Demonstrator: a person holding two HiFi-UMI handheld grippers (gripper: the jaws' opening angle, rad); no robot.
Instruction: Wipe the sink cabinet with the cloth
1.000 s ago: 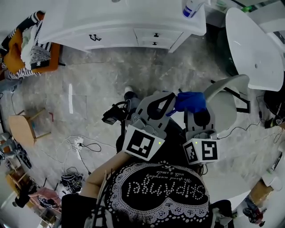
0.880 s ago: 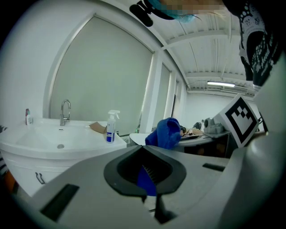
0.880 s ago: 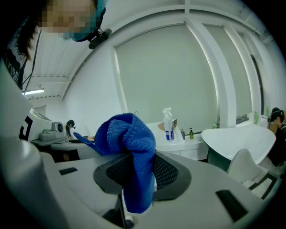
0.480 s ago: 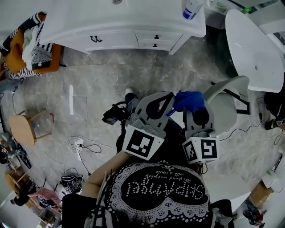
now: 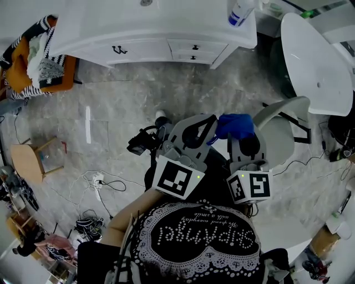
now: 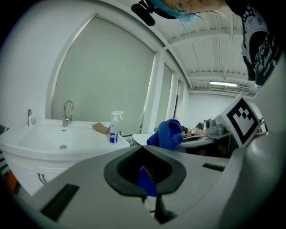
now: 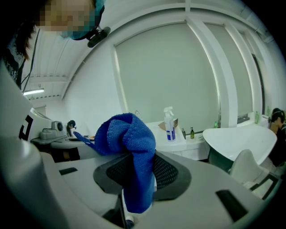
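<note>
I hold both tools close to my body, well back from the sink cabinet [image 5: 138,47], with bare marble floor [image 5: 127,105] between us. The blue cloth [image 5: 237,126] is bunched up in the air just in front of me, touching neither the cabinet nor the floor.

My right hand-held gripper [image 5: 242,136] is clamped on the cloth. In the right gripper view its jaws are pressed together on the fabric, which piles up in a thick fold above them and hangs down through the gap behind the tips. A thin strip of the cloth runs off sideways toward my other tool.

My left hand-held gripper [image 5: 213,121] points at the bundle from the side. In the left gripper view its jaws are drawn together, and a small blue flap of the cloth shows nipped between them, so both tools have a grip on it. The bundle itself sits just beyond the left tips.

On the cabinet's white worktop a spray bottle [image 5: 239,10] stands upright near the right-hand end. The left gripper view shows the basin [image 6: 53,138] with a tap [image 6: 67,112] behind it.
</note>
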